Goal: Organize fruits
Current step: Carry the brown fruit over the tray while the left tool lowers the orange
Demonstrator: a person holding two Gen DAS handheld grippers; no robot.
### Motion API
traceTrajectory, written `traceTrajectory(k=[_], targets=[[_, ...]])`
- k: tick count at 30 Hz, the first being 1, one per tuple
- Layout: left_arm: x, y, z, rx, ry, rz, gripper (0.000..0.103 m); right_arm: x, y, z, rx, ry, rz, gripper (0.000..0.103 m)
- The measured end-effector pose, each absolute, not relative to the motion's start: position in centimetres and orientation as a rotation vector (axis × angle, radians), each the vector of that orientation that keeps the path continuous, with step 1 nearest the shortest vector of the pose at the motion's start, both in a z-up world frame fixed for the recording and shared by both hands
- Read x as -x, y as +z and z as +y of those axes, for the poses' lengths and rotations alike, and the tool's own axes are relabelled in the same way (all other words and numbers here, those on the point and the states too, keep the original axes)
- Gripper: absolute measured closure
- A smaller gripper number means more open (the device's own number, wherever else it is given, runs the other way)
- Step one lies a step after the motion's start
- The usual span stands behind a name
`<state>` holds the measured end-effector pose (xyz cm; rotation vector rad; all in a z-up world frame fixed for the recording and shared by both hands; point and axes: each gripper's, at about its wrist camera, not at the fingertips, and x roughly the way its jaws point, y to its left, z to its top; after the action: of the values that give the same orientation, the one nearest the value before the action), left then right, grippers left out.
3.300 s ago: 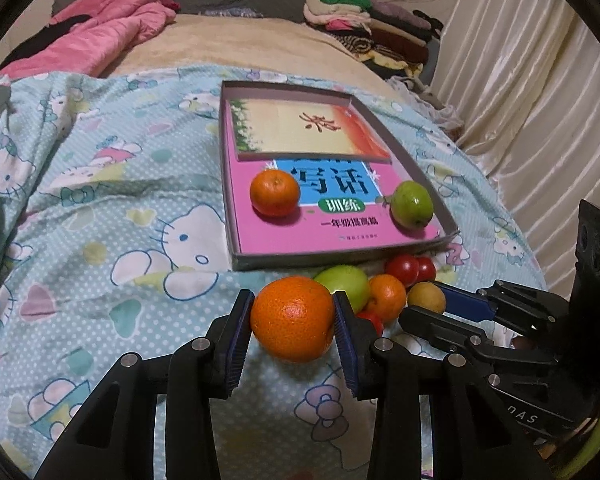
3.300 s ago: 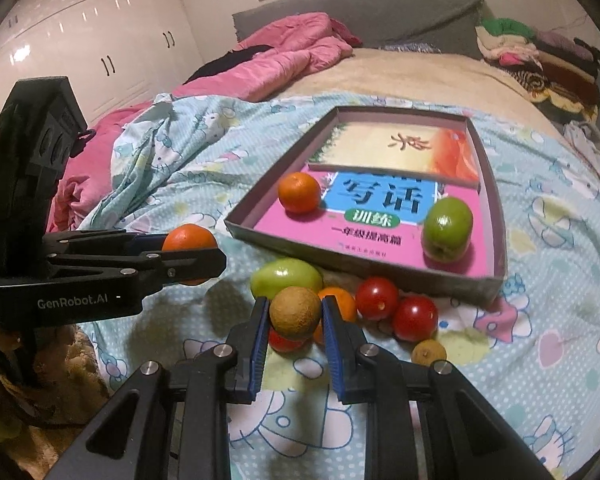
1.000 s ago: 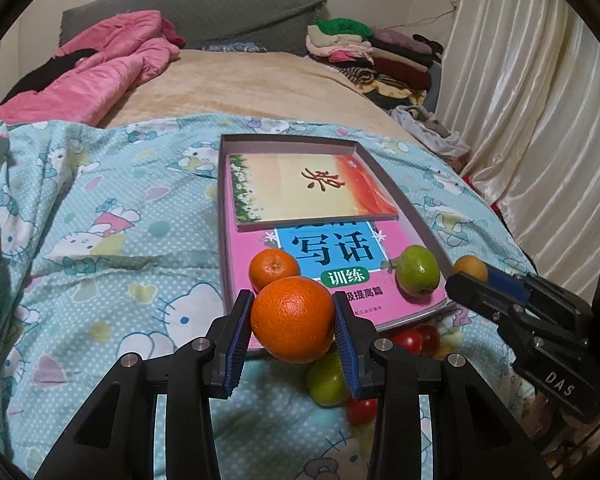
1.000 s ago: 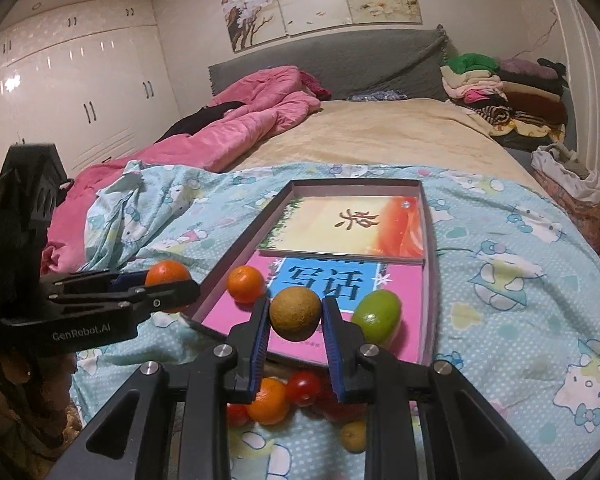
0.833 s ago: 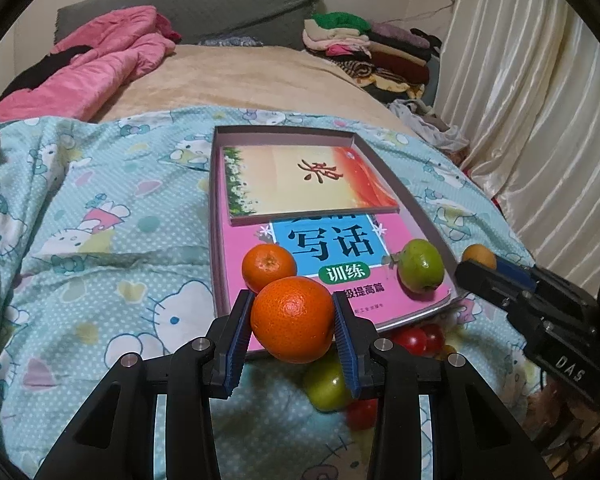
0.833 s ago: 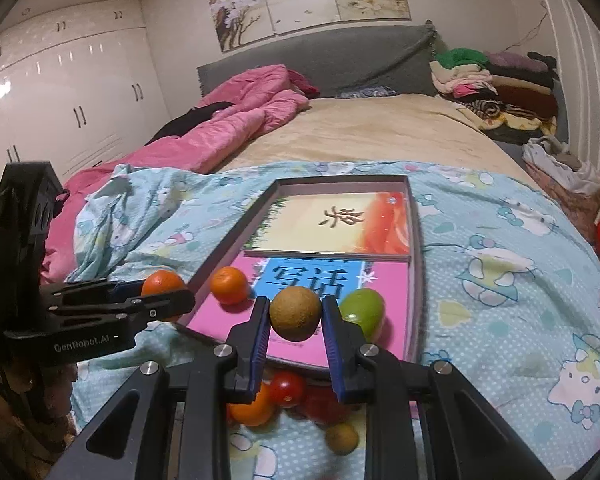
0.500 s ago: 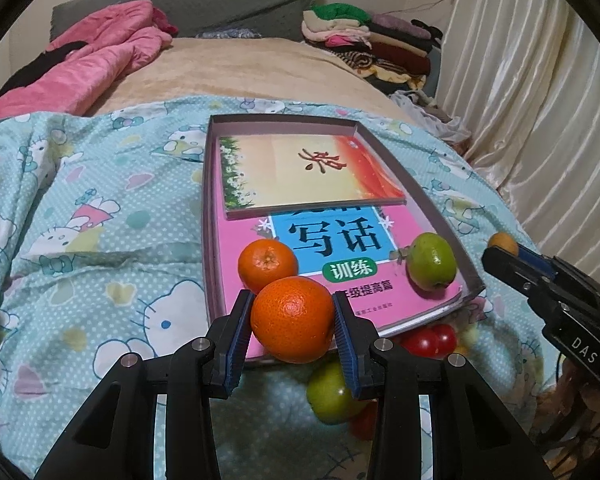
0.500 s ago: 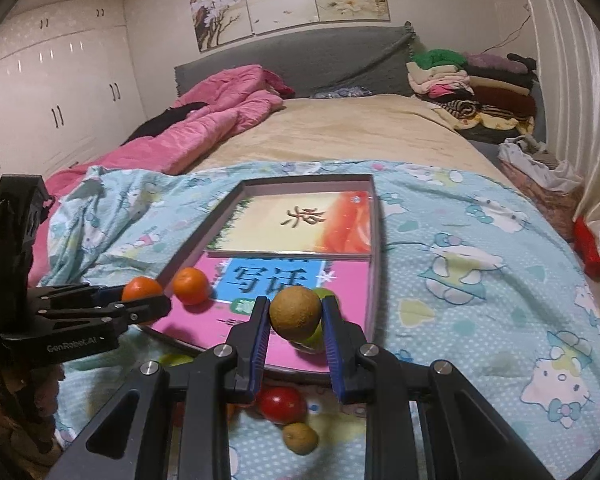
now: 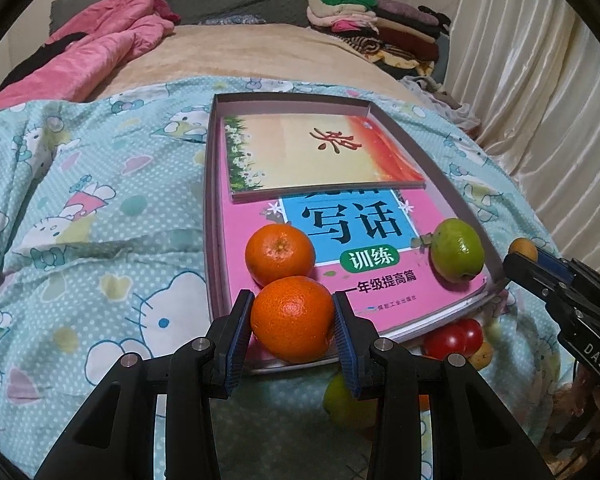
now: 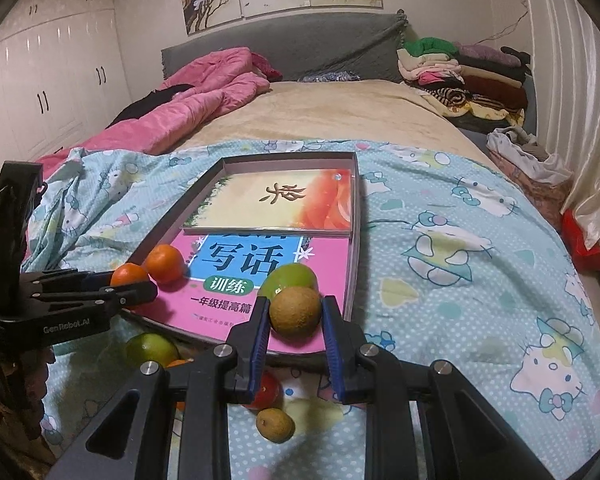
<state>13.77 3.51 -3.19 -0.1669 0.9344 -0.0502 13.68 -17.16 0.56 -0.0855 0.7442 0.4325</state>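
Observation:
My left gripper (image 9: 293, 320) is shut on a large orange (image 9: 292, 318), held over the near left corner of the shallow grey box (image 9: 209, 184). A smaller orange (image 9: 280, 254) and a green fruit (image 9: 456, 250) lie in the box on a pink book (image 9: 260, 224). My right gripper (image 10: 294, 314) is shut on a small brown fruit (image 10: 295, 312), held over the box's (image 10: 354, 236) near right corner, just in front of the green fruit (image 10: 290, 276). In the right wrist view the left gripper (image 10: 134, 290) shows with its orange (image 10: 128, 274).
Loose fruit lies on the blanket before the box: a green one (image 10: 152, 348), a red tomato (image 10: 266, 394), a small brown one (image 10: 274, 424), red tomatoes (image 9: 452, 336). A pink quilt (image 10: 188, 92) lies far left. Folded clothes (image 10: 460, 76) are stacked far right beside curtains (image 9: 540, 60).
Both grippers have moved forward and down toward the box with their fruits still held. The box and its fruits now look nearer in both views.

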Motion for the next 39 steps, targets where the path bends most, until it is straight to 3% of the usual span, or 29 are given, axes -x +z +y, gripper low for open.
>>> traceTrajectory(k=[39], targets=[[-14.7, -4.1, 3.0, 0.136, -0.055, 0.948, 0.063, -14.9, -1.7, -16.2, 0.149, 0.396, 0.791, 0.077]])
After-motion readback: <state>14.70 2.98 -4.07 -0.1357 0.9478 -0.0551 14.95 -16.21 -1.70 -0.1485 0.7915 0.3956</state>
